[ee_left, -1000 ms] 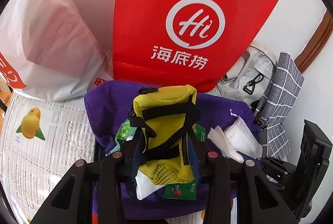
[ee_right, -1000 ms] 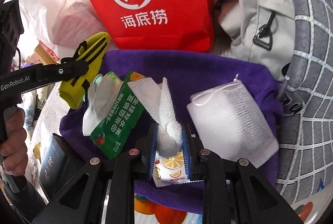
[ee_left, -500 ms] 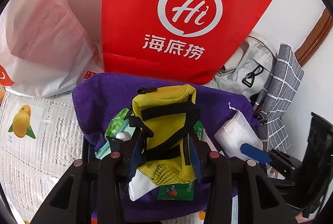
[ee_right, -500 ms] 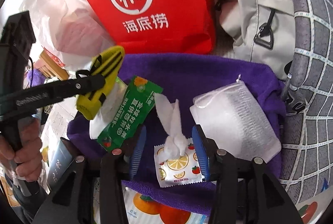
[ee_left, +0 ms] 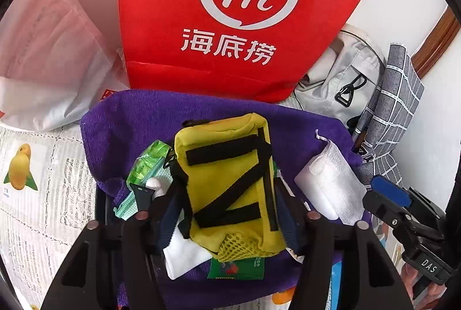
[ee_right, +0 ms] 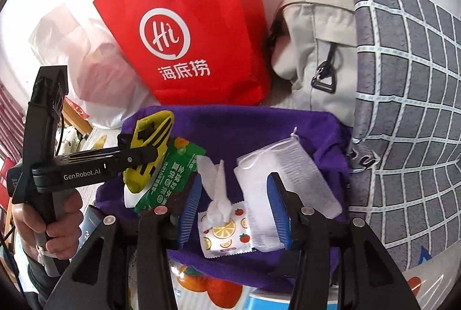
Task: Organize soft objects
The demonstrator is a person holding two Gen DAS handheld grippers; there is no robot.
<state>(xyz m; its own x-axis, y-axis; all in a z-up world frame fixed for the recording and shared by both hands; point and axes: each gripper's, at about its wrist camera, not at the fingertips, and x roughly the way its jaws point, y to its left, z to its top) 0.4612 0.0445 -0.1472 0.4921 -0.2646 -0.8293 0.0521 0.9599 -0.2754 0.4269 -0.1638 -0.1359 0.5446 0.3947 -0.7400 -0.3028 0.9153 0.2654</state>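
Between the fingers of the left gripper [ee_left: 230,212] sits the yellow pouch [ee_left: 230,183], clamped and lifted over the purple towel [ee_left: 138,119], long axis running away from the camera. The right gripper [ee_right: 233,212] hangs with fingers apart around the tissue pack [ee_right: 227,235] lying on the towel, directly ahead of it, beside the white mesh bag [ee_right: 288,165]; the right hand is nearer it
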